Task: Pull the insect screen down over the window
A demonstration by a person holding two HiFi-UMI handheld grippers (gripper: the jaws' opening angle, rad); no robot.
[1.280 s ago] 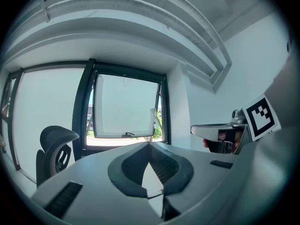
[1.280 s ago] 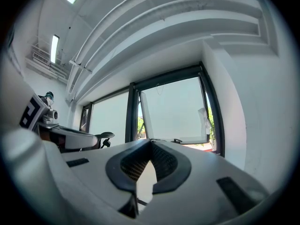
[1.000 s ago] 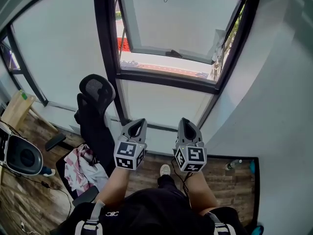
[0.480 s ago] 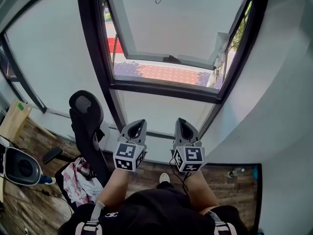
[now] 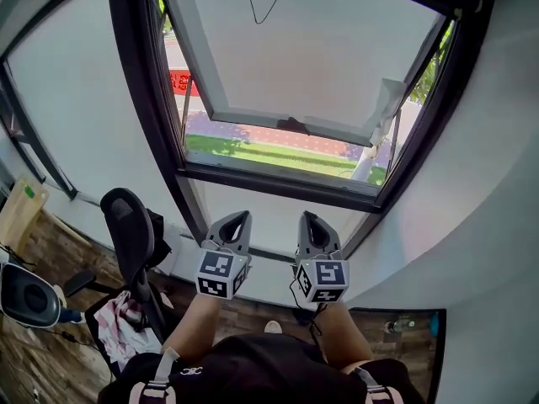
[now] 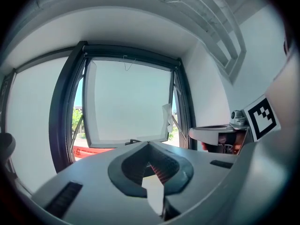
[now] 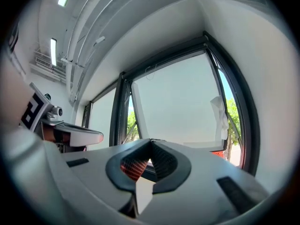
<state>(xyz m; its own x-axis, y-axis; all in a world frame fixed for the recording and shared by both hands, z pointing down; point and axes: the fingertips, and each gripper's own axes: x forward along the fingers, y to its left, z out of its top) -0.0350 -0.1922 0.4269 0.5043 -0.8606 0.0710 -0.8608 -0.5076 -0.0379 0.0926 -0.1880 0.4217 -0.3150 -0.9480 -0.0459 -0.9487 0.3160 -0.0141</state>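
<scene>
A dark-framed window (image 5: 160, 99) fills the wall ahead. Its white sash (image 5: 303, 57) is tilted outward, with grass and a street showing below it. A thin cord (image 5: 253, 2) hangs from the top of the frame; no screen over the opening is visible. My left gripper (image 5: 235, 220) and right gripper (image 5: 306, 219) are held side by side, level, pointing at the wall under the sill. Both are shut and empty. The left gripper view shows its shut jaws (image 6: 149, 145) before the window (image 6: 126, 102). The right gripper view shows the same, its shut jaws (image 7: 151, 142) before the window (image 7: 178, 102).
A black office chair (image 5: 126, 225) stands at the left, with clothes (image 5: 114, 318) on its seat. A round appliance (image 5: 25, 297) sits at the far left. A bottle (image 5: 400, 325) lies on the wood floor by the white wall (image 5: 488, 225) on the right.
The window has grown larger and nearer in the head view, and the chair has slid left and down. Both grippers stay shut and side by side.
</scene>
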